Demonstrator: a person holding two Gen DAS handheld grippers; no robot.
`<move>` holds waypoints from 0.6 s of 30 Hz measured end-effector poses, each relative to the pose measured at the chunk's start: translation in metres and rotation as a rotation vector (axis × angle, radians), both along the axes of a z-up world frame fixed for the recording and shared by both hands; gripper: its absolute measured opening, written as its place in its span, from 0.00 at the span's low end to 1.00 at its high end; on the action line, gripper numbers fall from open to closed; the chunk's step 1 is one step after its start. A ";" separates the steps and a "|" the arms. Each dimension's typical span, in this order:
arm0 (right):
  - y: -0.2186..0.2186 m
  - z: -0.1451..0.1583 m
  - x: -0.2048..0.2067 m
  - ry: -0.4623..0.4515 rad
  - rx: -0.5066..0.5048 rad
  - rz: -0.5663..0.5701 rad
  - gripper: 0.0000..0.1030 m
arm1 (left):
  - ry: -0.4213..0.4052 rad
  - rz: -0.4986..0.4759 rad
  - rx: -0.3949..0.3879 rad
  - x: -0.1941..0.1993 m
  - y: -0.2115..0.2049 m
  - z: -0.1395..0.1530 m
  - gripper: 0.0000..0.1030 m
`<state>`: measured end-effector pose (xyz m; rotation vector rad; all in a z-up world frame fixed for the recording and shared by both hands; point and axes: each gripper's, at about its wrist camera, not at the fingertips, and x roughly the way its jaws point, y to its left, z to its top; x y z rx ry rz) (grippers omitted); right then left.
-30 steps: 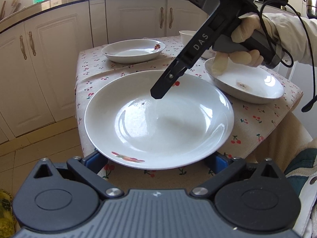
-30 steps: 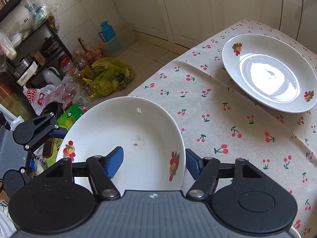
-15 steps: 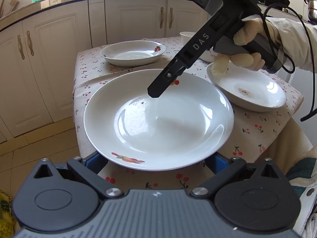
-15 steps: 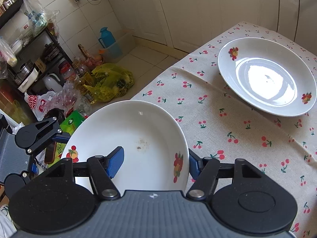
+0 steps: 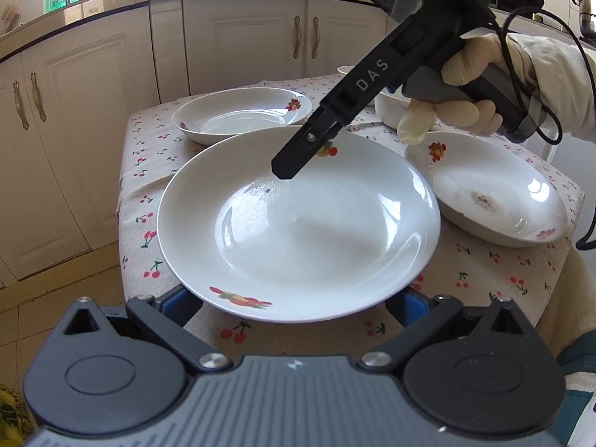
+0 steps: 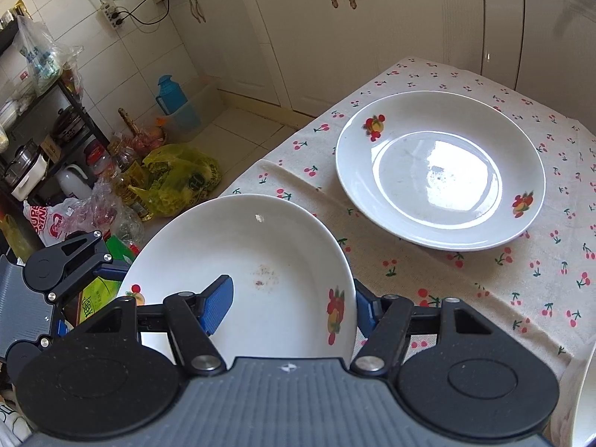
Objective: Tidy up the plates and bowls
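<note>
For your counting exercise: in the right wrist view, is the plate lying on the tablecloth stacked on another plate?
No, the plate lies alone, directly on the cherry-print tablecloth.

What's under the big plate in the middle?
Under the plate shows cherry tablecloth at its edges. The rest beneath is covered, so I cannot see it.

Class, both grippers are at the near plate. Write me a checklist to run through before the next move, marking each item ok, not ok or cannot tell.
1. Right gripper clamped on the near plate rim: ok.
2. Left gripper pressing that plate: cannot tell, the plate hides its pads.
3. Far plate empty, ready for stacking: ok.
4. Near plate clean: not ok, specks in its well.
5. Tablecloth between the two plates free of objects: ok.
</note>
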<state>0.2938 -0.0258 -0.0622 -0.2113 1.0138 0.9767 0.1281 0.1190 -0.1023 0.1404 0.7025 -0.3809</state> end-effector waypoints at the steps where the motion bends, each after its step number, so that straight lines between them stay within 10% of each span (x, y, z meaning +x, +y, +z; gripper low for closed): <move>1: -0.001 -0.001 0.002 0.001 0.000 -0.004 0.70 | 0.004 0.000 -0.002 0.002 0.000 0.000 0.99; 18: -0.009 -0.010 0.013 0.010 -0.005 -0.038 0.70 | 0.008 -0.006 0.008 0.014 -0.006 -0.003 0.99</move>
